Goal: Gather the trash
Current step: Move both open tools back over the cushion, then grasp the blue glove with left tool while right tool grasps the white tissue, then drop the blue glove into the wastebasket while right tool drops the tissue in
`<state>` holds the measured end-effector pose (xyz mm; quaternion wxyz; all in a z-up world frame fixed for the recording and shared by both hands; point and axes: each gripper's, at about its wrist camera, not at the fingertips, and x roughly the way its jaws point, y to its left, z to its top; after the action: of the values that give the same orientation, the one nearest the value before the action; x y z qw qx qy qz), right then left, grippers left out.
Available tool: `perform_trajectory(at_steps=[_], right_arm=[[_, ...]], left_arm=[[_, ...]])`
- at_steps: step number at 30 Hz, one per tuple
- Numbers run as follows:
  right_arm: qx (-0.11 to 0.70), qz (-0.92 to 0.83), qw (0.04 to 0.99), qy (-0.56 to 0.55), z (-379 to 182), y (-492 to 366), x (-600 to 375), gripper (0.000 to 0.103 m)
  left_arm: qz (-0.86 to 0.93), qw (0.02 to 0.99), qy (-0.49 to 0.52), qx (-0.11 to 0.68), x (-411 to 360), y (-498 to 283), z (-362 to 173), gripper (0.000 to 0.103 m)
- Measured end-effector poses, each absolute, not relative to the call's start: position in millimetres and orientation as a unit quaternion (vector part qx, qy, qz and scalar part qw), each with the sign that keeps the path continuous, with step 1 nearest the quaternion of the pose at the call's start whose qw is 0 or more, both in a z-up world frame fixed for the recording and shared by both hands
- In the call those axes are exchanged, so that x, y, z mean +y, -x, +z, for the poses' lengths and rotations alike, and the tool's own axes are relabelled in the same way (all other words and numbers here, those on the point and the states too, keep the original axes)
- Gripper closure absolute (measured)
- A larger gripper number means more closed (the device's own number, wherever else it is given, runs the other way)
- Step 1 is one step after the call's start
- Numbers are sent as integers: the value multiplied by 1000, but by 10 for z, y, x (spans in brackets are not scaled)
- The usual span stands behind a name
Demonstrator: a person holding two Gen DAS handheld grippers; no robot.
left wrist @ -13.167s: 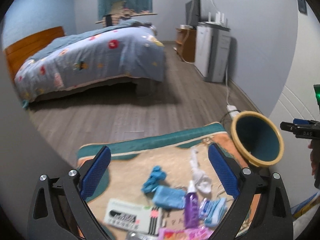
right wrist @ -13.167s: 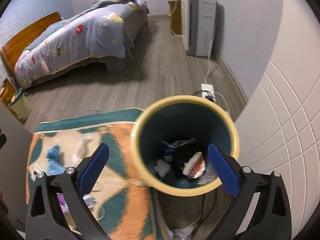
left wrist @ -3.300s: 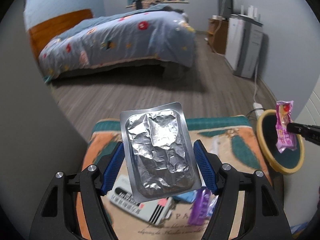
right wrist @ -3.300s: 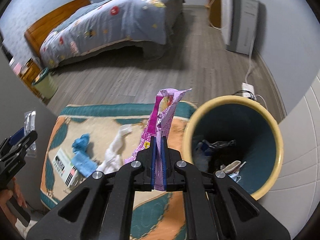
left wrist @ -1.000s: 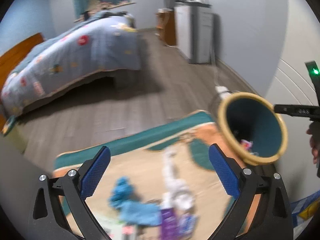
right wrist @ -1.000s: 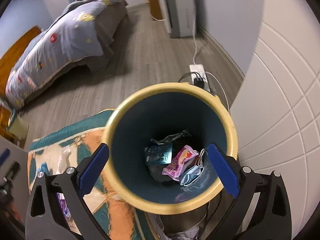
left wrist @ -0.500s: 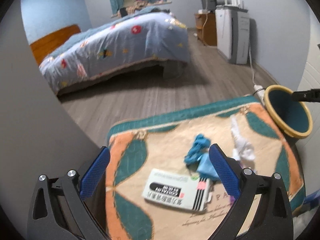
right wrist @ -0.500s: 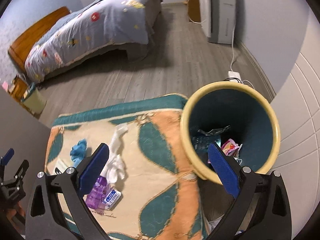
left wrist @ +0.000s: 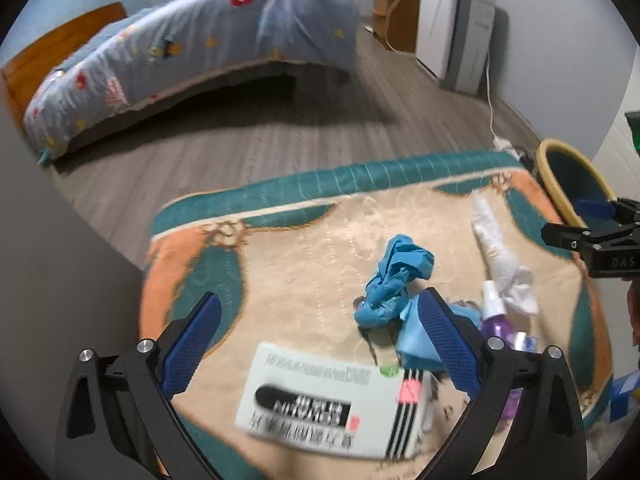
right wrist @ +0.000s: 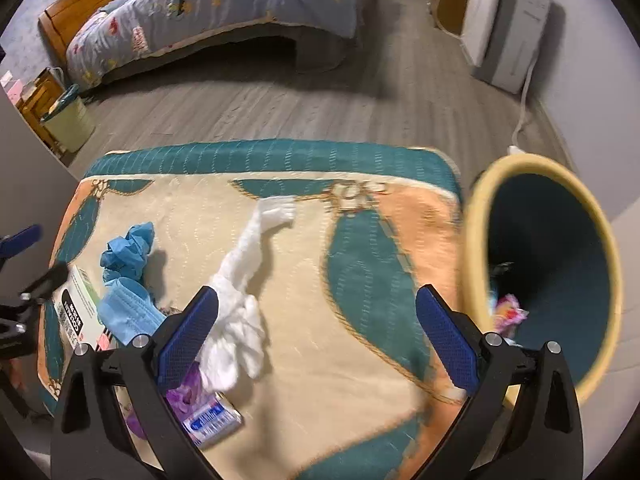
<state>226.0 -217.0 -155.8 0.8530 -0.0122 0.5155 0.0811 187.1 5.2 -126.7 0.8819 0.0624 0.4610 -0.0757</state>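
Observation:
My left gripper (left wrist: 318,338) is open and empty above a white box (left wrist: 334,398) with black print, on a patterned cloth-covered table (left wrist: 280,248). A crumpled blue glove (left wrist: 394,280), a blue face mask (left wrist: 418,340), a white tissue (left wrist: 502,260) and a purple bottle (left wrist: 494,312) lie just beyond it. My right gripper (right wrist: 316,330) is open and empty over the table, the white tissue (right wrist: 244,288) by its left finger. A yellow-rimmed bin (right wrist: 548,264) with trash inside stands to its right. The blue glove (right wrist: 128,250), blue mask (right wrist: 128,314) and a small packet (right wrist: 212,420) lie left.
A bed (left wrist: 192,52) with a blue quilt stands across the wooden floor (left wrist: 280,136). White cabinets (left wrist: 456,52) and a cable line the right wall. A small pale bin (right wrist: 70,120) sits by a nightstand at far left. A grey wall closes off the left side.
Both grippers have moved down and closer to the table. The right one has swung left, away from the bin's mouth. Earlier, the foil blister pack and pink wrapper were let go.

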Motion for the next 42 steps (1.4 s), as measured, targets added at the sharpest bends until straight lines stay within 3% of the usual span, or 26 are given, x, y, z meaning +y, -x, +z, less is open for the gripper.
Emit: perform_trajectory(at_steps=[6,9,11,12,13,14,15,22,42], right_arm=[[521,118,845,10,-1689,-2326,-1969,7],[542,138,829,9,-1826,-2336,-1869,26],[557,153,816,2,-1901,-2334,-1827,45],[564,159,810,-4,-1922,-2339,-1813,63],[569,167,805,-15,-1926,-2341,-1817,74],[570,171,803,-25,-1908,-2345,-1831,74],[568,172,804,-32,-1877,-2348,-1842,74],[548,170,819,-13,-1677,-2304,-1893,74],[457,192,868,23,-604,-1904,-2113,74]], left_arm=[[-117,870,-54,477,-37,-2065,-1545,12],[-124,856,-45,499,-68,-2121,-1658,31],[-134,848,-37,511,-90,-2126,-1714,46],[-140,848,-34,510,-97,-2115,-1709,52],[-146,847,-35,510,-119,-2104,-1692,65],[-153,846,-36,509,-145,-2096,-1671,79],[-157,846,-38,509,-165,-2089,-1651,82],[-149,855,-51,494,-159,-1995,-1498,85],[-105,903,-47,414,-344,-1563,-433,85]])
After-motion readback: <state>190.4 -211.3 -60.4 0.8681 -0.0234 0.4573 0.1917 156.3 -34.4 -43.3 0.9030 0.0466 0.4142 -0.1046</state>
